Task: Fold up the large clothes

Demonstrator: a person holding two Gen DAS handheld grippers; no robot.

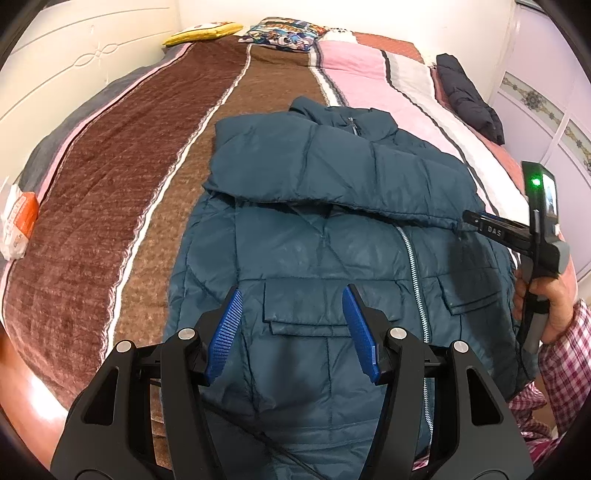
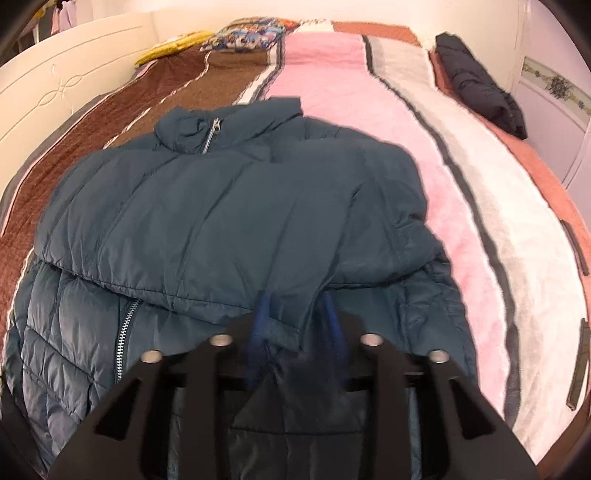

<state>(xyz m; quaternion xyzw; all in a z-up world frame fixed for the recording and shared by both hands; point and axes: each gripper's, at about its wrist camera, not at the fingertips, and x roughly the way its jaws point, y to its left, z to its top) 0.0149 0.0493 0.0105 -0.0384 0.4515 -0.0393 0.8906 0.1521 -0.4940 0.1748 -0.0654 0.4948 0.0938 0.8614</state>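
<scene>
We find a teal puffer jacket point(image 1: 332, 236) lying front-up on the bed point(image 1: 110, 206), over the brown and pink stripes of the bedspread, its hem at the near edge and its collar point(image 2: 207, 127) toward the far edge. One sleeve point(image 2: 221, 229) lies folded across the chest, running from side to side above the flap pockets point(image 1: 306, 314), and the silver zipper point(image 1: 415, 280) shows below it. The left gripper point(image 1: 293, 332) hangs over the lower front of the jacket with its blue pads point(image 1: 225, 332) standing wide apart and nothing between them. In the right wrist view the right gripper point(image 2: 295, 325) sits low over the jacket with the end of the folded sleeve between its jaws; the picture is blurred there, and we see gaps beside the cloth, so the pads appear partly parted and not pressing. A hand point(image 1: 554, 306) in a checked pink sleeve point(image 1: 569, 362) holds that tool at the right edge of the left wrist view. A dark folded garment point(image 2: 480, 96) rests near the far right corner of the bed, a yellow pillow point(image 1: 205, 33) and a printed pillow point(image 1: 284, 33) along the far edge.
</scene>
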